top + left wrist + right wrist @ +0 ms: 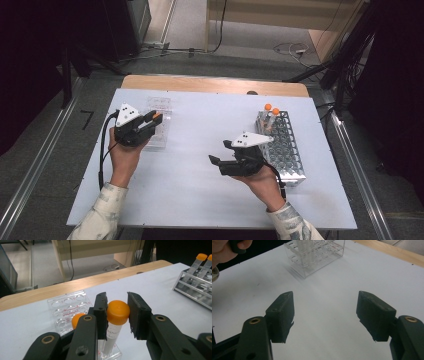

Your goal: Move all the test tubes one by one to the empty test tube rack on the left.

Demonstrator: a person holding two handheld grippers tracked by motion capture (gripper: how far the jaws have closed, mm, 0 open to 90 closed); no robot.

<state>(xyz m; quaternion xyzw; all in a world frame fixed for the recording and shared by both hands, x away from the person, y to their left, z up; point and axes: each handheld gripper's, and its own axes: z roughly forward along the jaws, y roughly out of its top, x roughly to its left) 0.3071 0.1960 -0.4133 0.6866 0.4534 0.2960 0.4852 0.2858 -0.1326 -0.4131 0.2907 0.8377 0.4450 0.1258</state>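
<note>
Left hand-held gripper (117, 315) pinched an orange-capped tube (115, 325) at the cap, one jaw on either side of it. The tube stood upright with its lower end in the clear rack (66, 307), at the rack's near end as seen in the left gripper view; a second orange cap (77, 319) showed just beside it, partly hidden behind the left jaw. In the high view the left hand-held gripper (152, 120) sat over the clear rack (162, 107) at the left side of the table (200, 125), with the orange cap visible at its tip. Right hand-held gripper (325, 312) was spread wide, nothing between the jaws, bare table beneath them, the clear rack (314, 255) well ahead. In the high view the right hand-held gripper (215, 162) was held just left of the metal rack (287, 150), which carried two more orange-capped tubes (270, 112) at its far end. The two hand-held grippers were well apart.
</note>
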